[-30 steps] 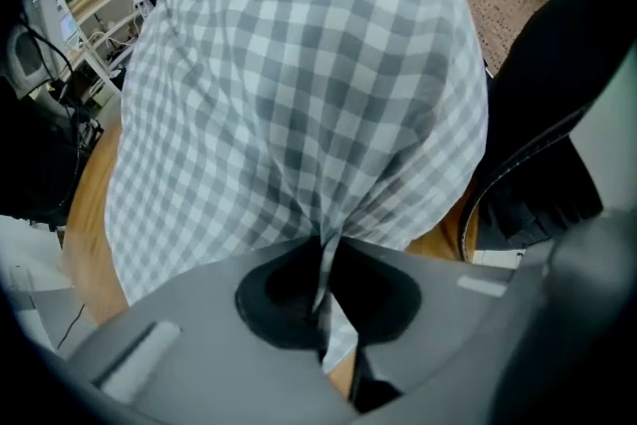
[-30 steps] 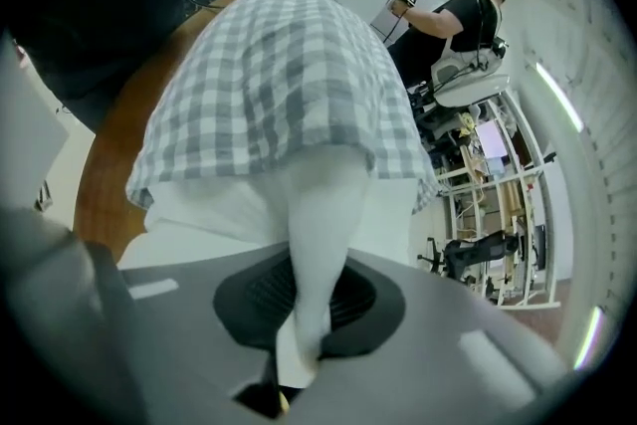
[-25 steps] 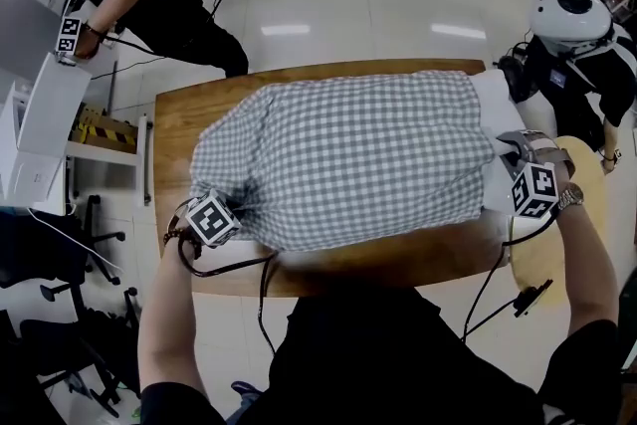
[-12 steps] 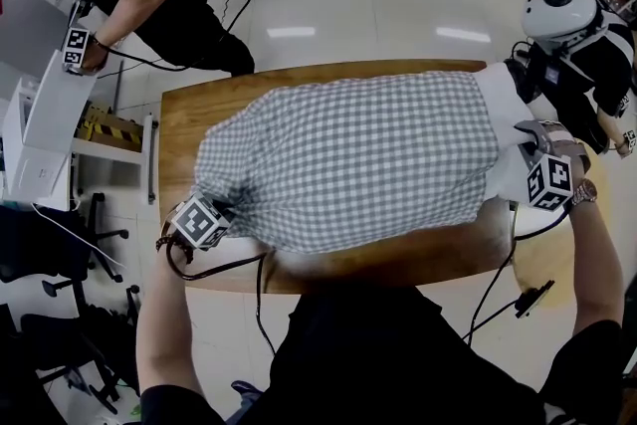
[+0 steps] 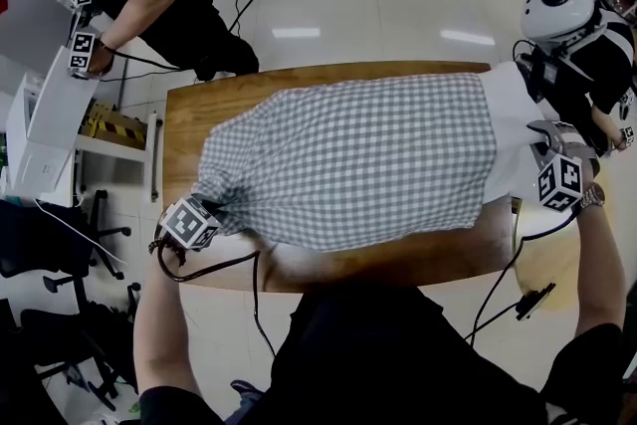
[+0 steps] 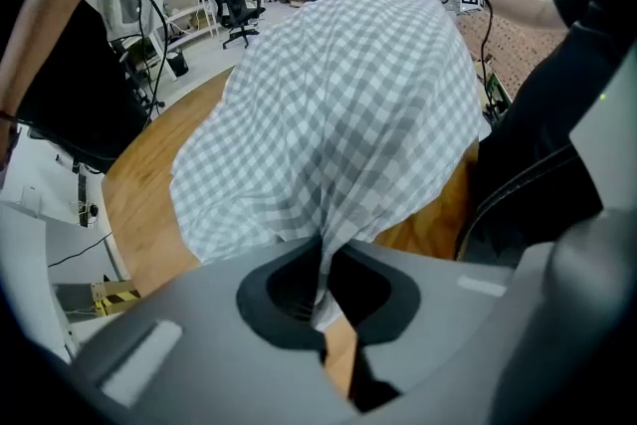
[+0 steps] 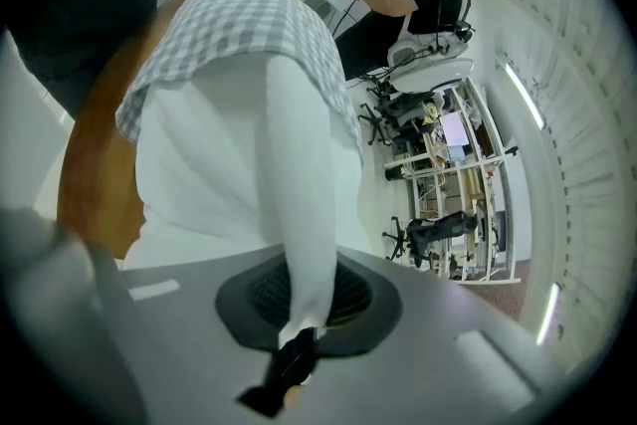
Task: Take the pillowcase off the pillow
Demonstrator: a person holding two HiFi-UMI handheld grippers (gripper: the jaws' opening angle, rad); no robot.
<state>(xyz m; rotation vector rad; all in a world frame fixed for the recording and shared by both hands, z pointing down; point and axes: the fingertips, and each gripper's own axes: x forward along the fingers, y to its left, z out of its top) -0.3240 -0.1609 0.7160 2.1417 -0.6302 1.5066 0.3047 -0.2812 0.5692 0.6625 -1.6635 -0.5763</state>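
The checked pillowcase lies on the table and covers most of the white pillow. The left gripper has its jaws squeezed tight on a pillowcase corner. The right gripper has its jaws squeezed tight on the pillow's bare end.

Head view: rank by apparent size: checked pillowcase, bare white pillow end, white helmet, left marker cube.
1. Checked pillowcase
2. Bare white pillow end
3. White helmet and left marker cube: nearly alike; the helmet sits farther from the camera, so left unranked.
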